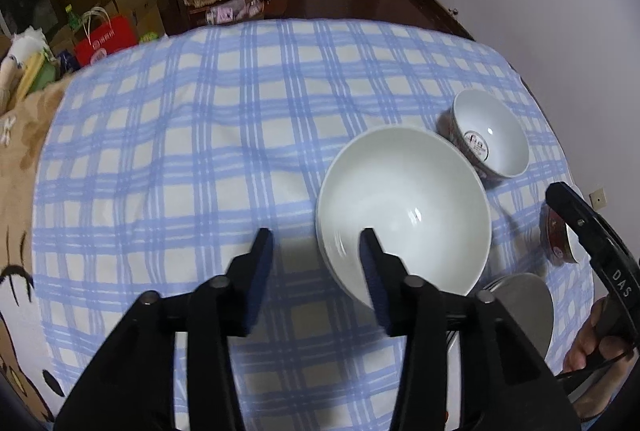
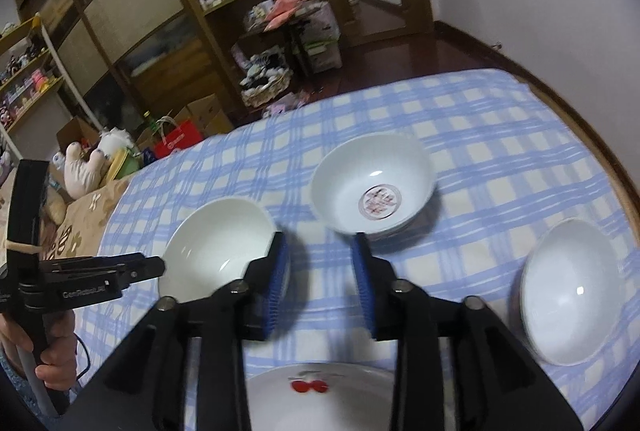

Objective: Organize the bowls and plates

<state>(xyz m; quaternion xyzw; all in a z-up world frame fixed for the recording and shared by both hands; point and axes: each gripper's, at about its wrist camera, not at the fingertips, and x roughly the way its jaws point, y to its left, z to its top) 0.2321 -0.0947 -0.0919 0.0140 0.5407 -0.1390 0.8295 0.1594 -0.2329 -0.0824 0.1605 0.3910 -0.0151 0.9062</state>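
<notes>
A large plain white bowl stands on the blue checked cloth; my left gripper is open, its right finger over the bowl's near rim, its left finger outside. The same bowl shows in the right wrist view. A bowl with a red emblem sits behind it and also shows in the left wrist view. Another white bowl is at the right. A white plate with a red cherry mark lies below my open, empty right gripper.
The table with the checked cloth ends at a wall on the right. Cabinets, boxes and a red bag stand beyond the far edge. The other hand-held gripper is at the left in the right wrist view.
</notes>
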